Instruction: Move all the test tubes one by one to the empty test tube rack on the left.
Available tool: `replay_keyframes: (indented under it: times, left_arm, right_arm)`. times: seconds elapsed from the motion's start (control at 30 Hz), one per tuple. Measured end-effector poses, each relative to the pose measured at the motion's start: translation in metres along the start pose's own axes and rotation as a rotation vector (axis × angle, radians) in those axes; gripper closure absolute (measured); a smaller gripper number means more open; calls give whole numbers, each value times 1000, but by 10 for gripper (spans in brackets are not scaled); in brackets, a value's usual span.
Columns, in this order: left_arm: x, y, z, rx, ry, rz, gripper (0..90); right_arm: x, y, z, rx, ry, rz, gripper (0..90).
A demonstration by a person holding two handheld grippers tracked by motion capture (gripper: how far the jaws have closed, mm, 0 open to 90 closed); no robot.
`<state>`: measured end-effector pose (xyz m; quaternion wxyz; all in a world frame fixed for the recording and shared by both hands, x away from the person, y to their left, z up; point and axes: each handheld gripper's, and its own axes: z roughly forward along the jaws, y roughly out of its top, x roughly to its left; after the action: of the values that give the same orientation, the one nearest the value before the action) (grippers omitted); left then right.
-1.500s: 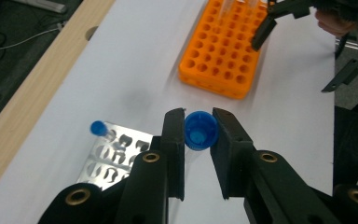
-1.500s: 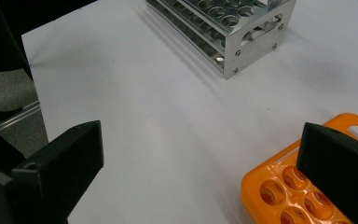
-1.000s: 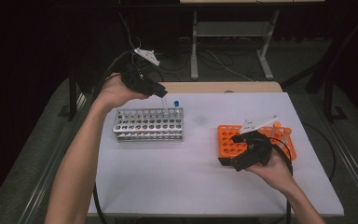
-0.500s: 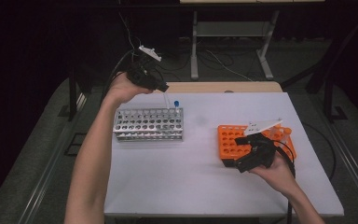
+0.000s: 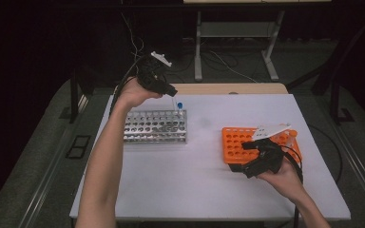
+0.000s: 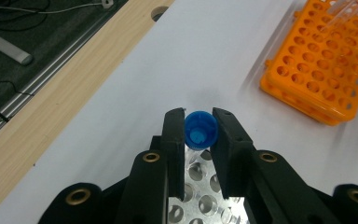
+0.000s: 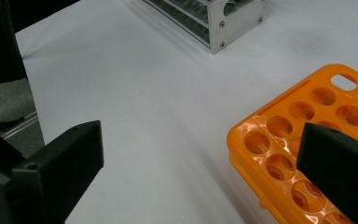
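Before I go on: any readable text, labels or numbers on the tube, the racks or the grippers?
None: no readable text, label or number.
Blue-capped tube: plain cap, no marking.
Metal rack and orange rack: no print visible.
Left gripper and right gripper: bare black jaws, no lettering.

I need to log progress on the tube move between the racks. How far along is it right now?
Done: the left gripper has picked up the blue-capped tube and holds it over the metal rack, at its far right corner. In hand: lining the tube up with a hole. Left: seating it and letting go. The right gripper stands open at the orange rack, which holds at least one more tube.
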<state>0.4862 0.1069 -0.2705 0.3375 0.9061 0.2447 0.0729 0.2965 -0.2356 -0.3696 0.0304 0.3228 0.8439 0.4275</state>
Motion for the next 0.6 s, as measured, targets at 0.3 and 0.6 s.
replay_keyframes:
  times: [0.3,0.6]
  left_arm:
    - [5,-5,10,-4,-10,-16,746]
    - [5,-5,9,3,8,-16,746]
  right_arm:
    - [-2,-3,-2,-3,-4,7,2]
    - [-3,-6,-6,-13,-12,15,2]
